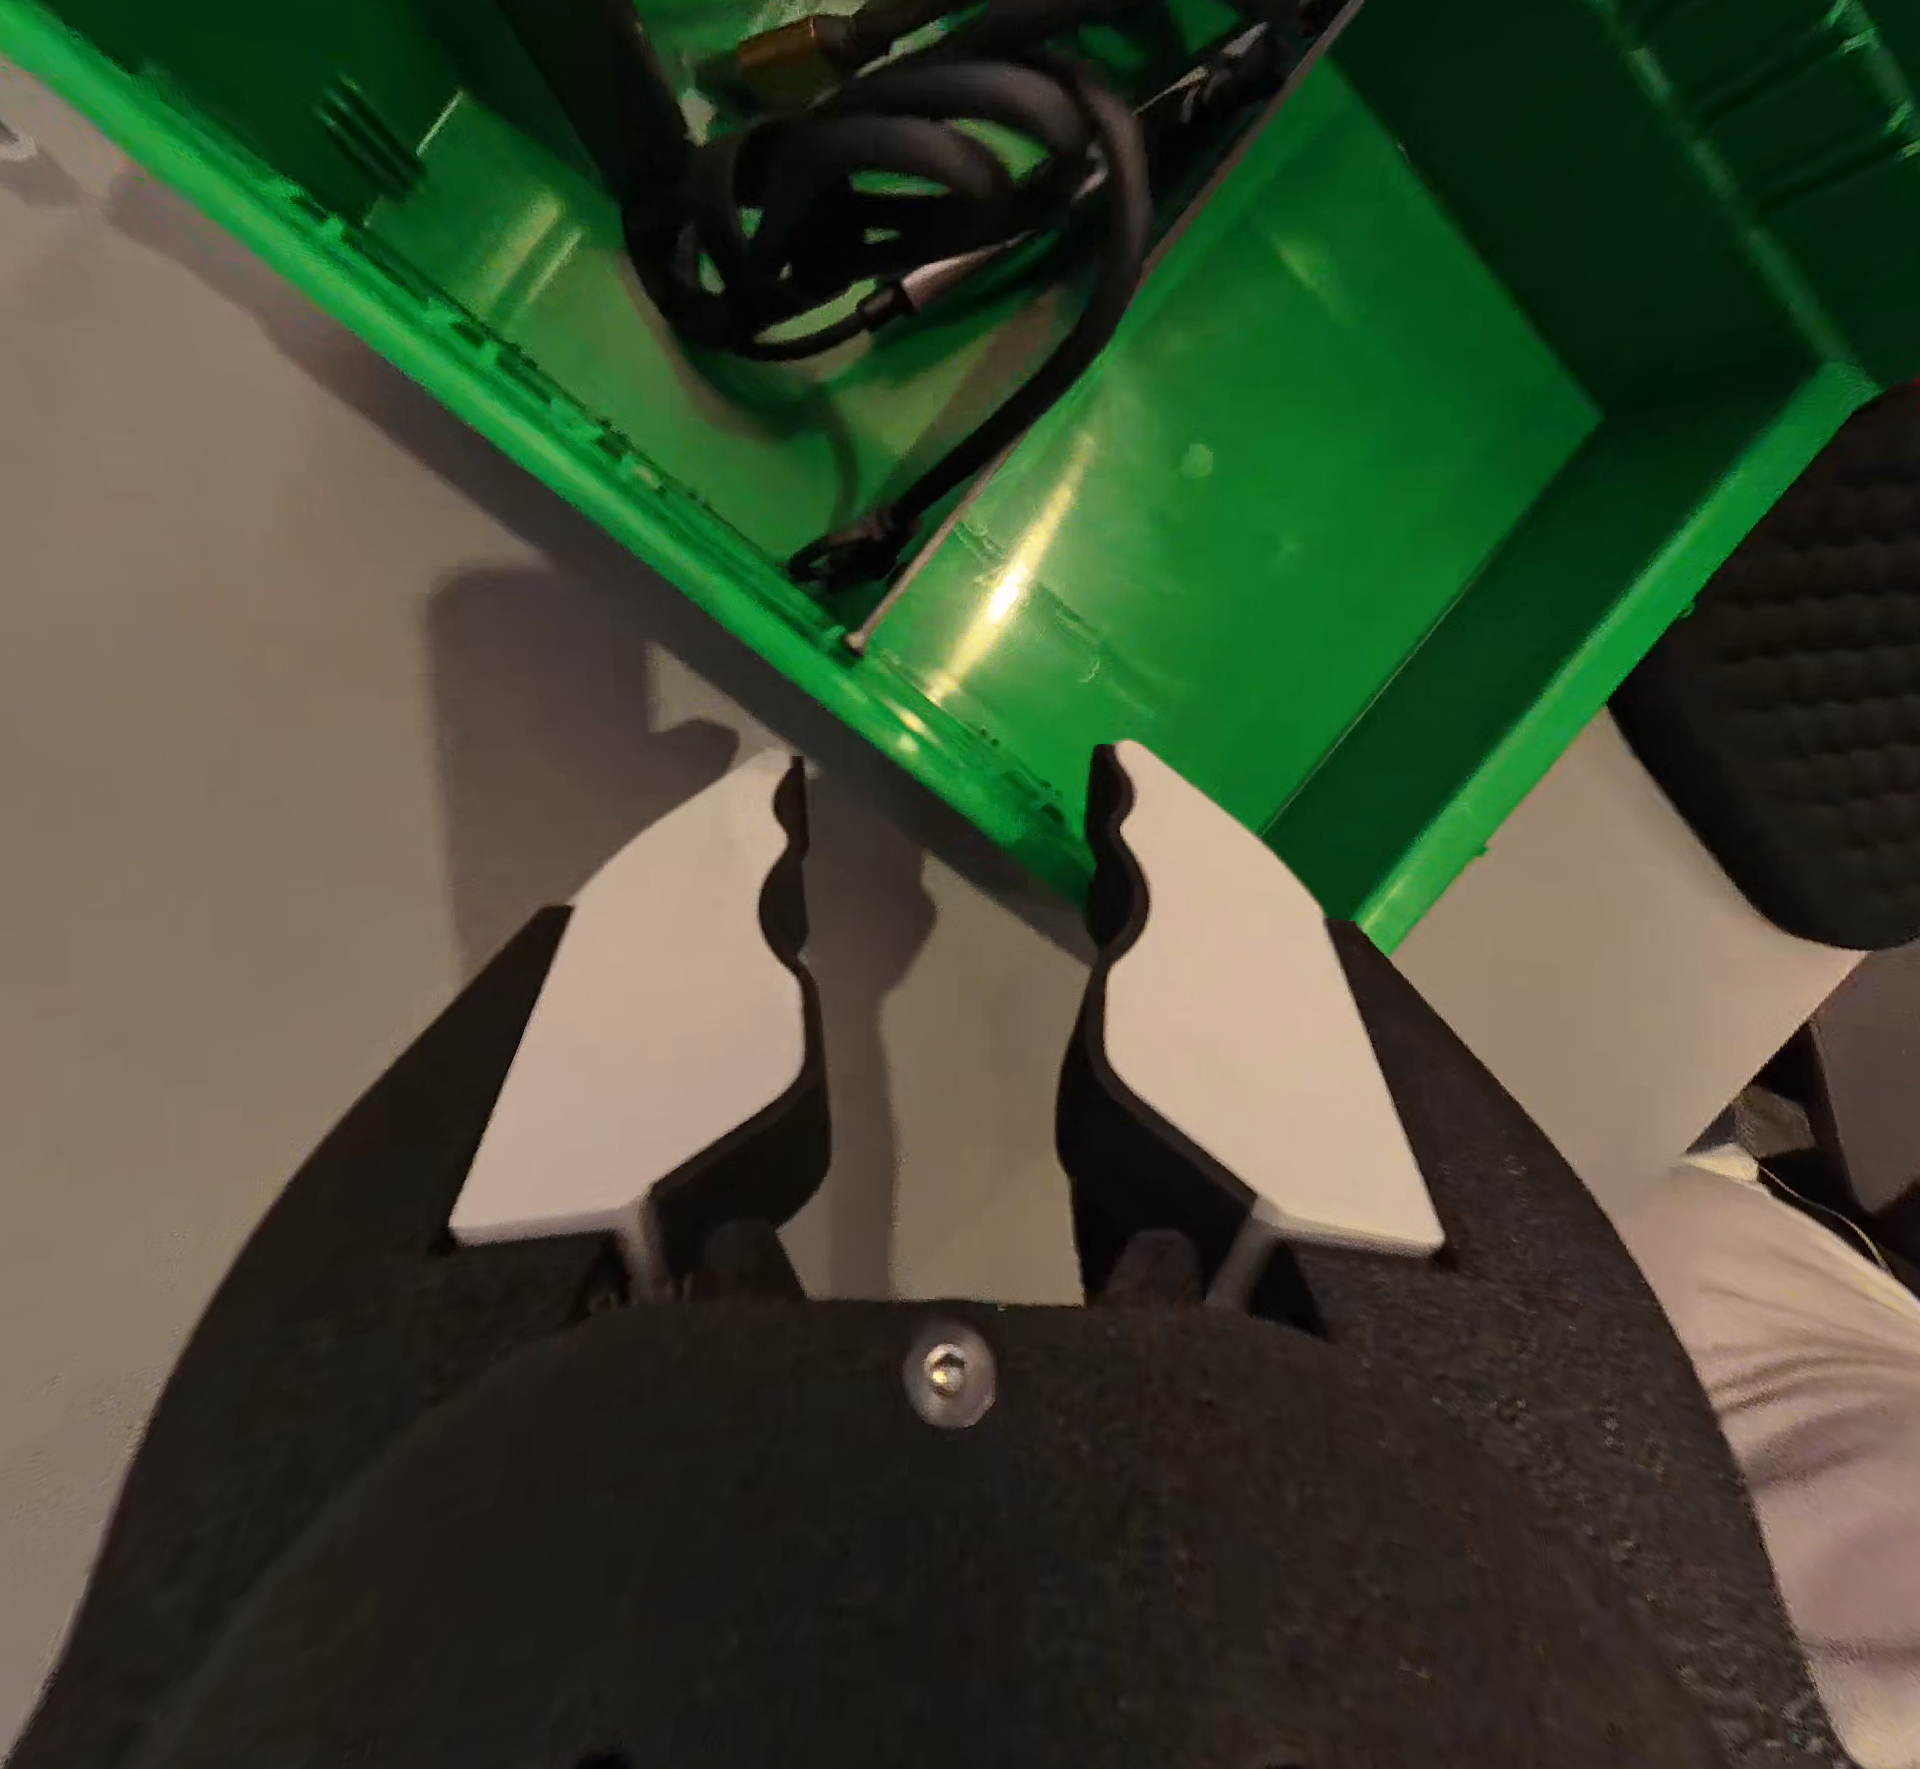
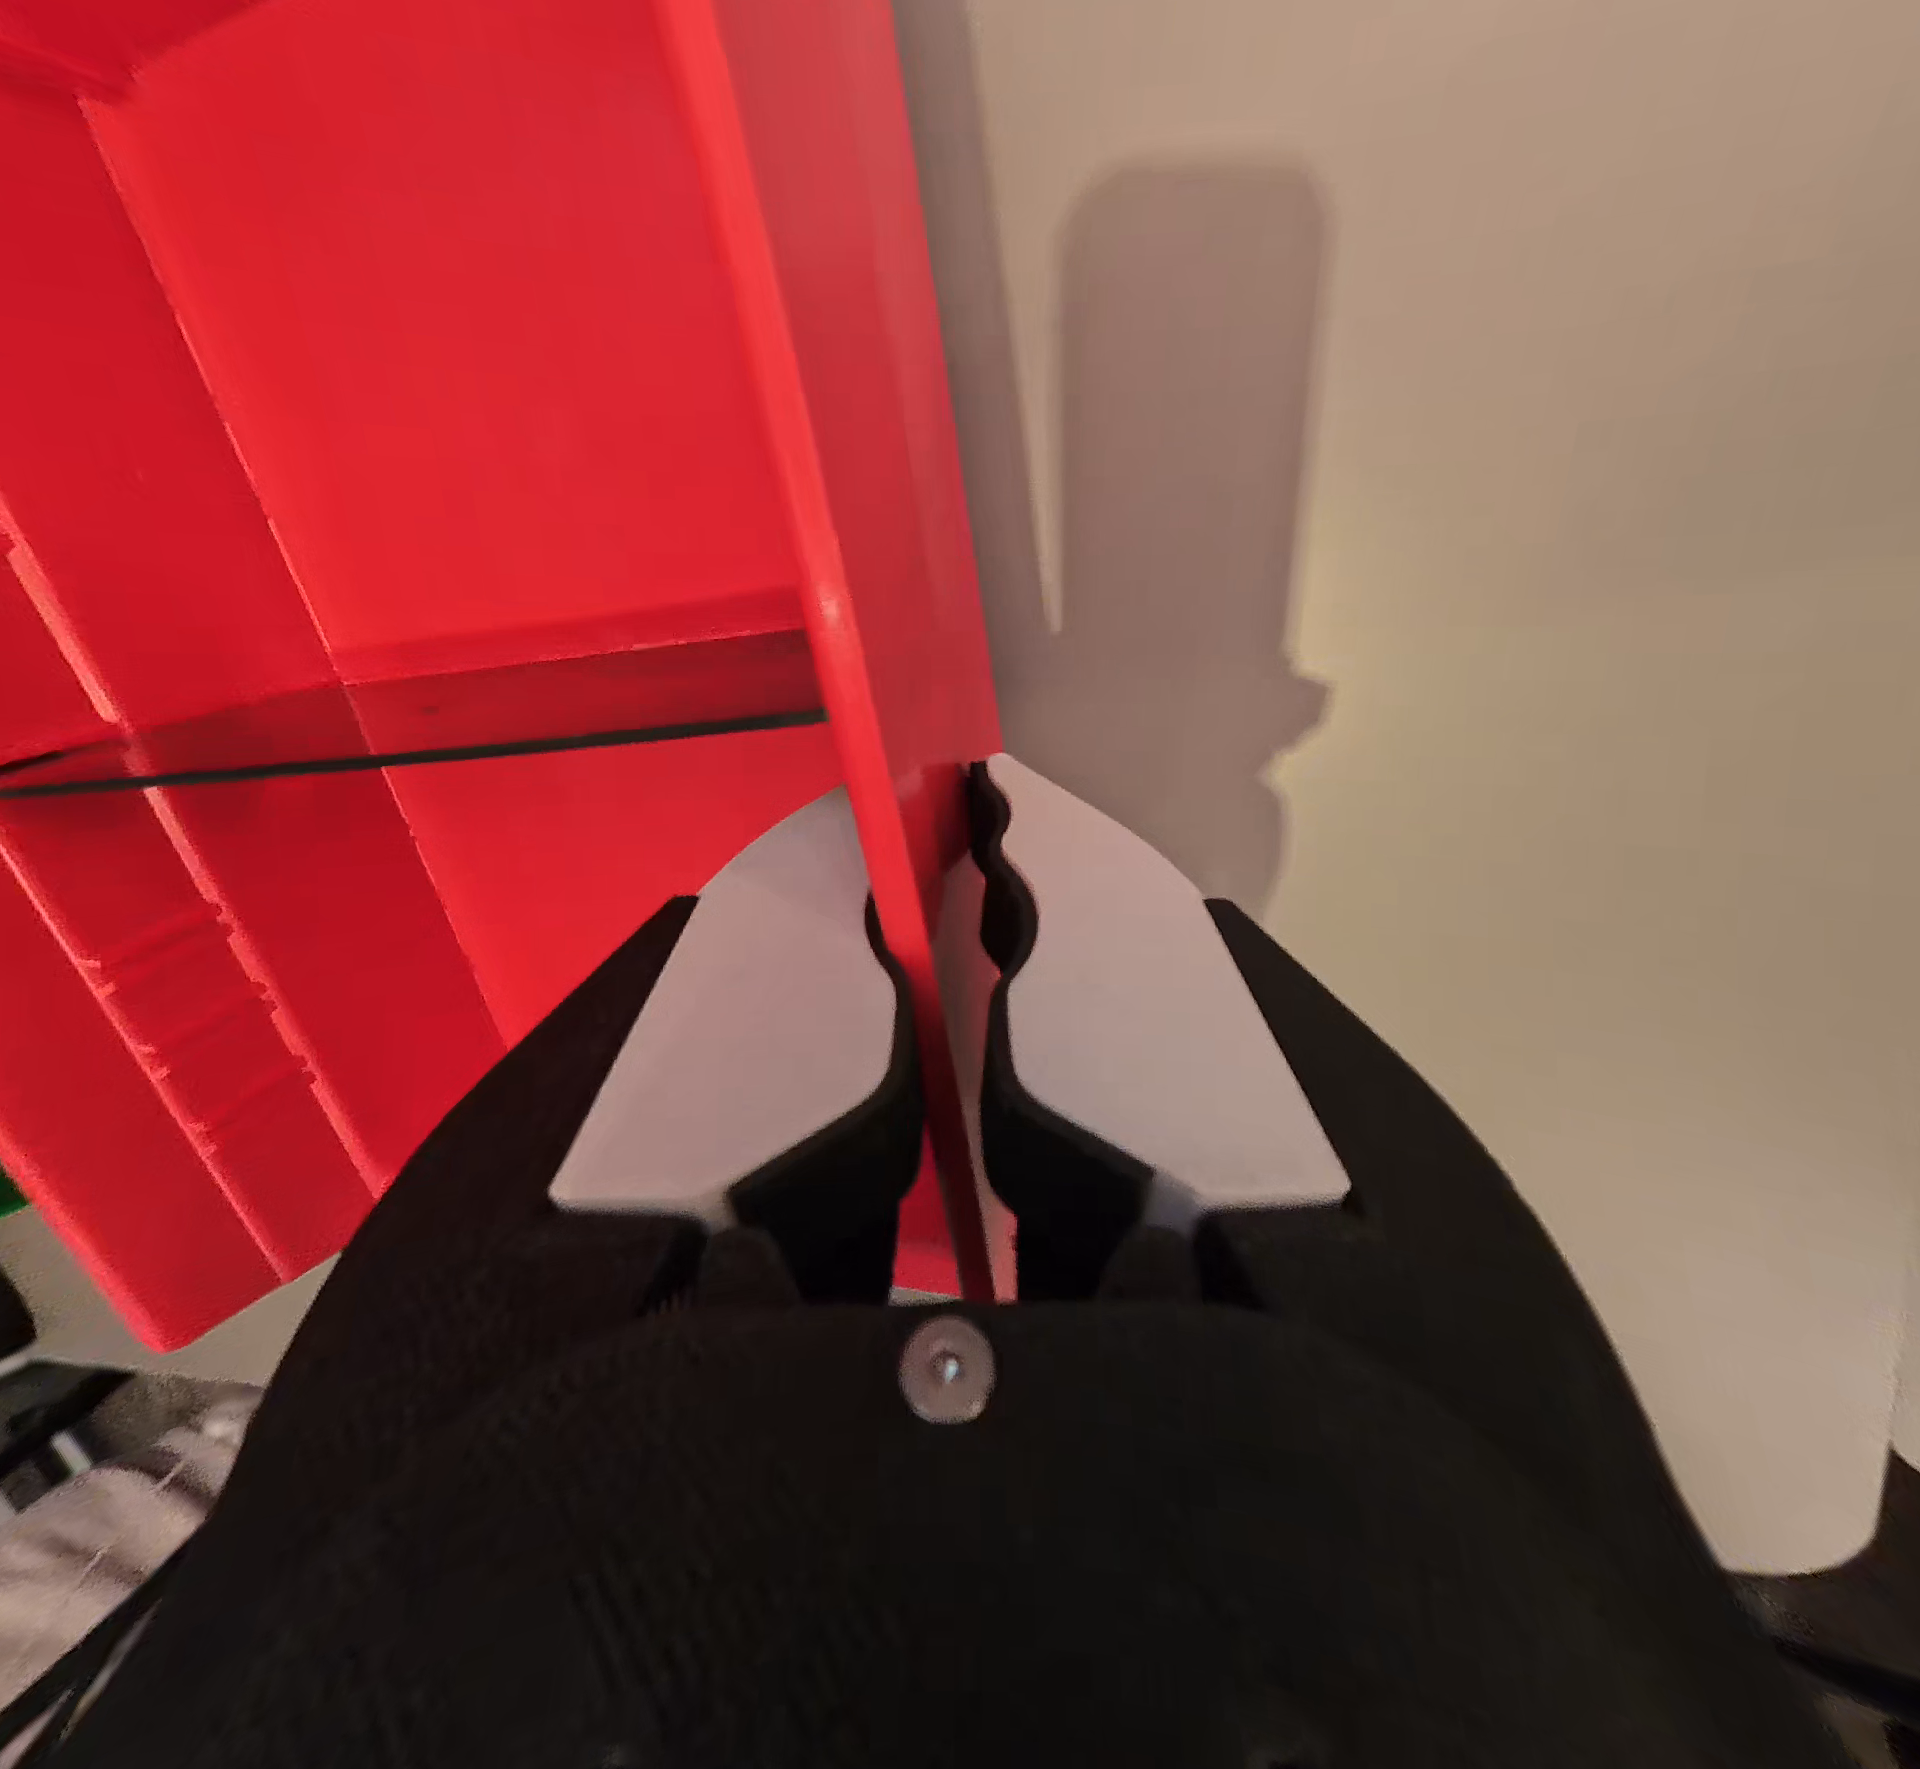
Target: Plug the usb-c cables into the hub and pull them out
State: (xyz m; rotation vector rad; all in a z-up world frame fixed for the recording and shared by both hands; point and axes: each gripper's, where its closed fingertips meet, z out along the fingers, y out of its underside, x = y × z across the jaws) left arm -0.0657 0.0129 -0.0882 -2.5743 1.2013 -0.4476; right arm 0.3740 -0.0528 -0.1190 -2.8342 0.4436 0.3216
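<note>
A green bin lies on the white table, split by a thin divider. Its far compartment holds a tangle of black cables with grey and brown plug ends. The near compartment is bare. I cannot pick out a hub. My left gripper is open and empty, with its tips at the bin's near rim. My right gripper is shut on the side wall of a red bin, one finger inside and one outside.
A thin black divider crosses the red bin's inside. A black textured object sits beyond the green bin's right corner. White cloth shows at the lower right, past the table edge. The table spreads right of the red bin. Spacing between my two grippers at the tips: around 45 cm.
</note>
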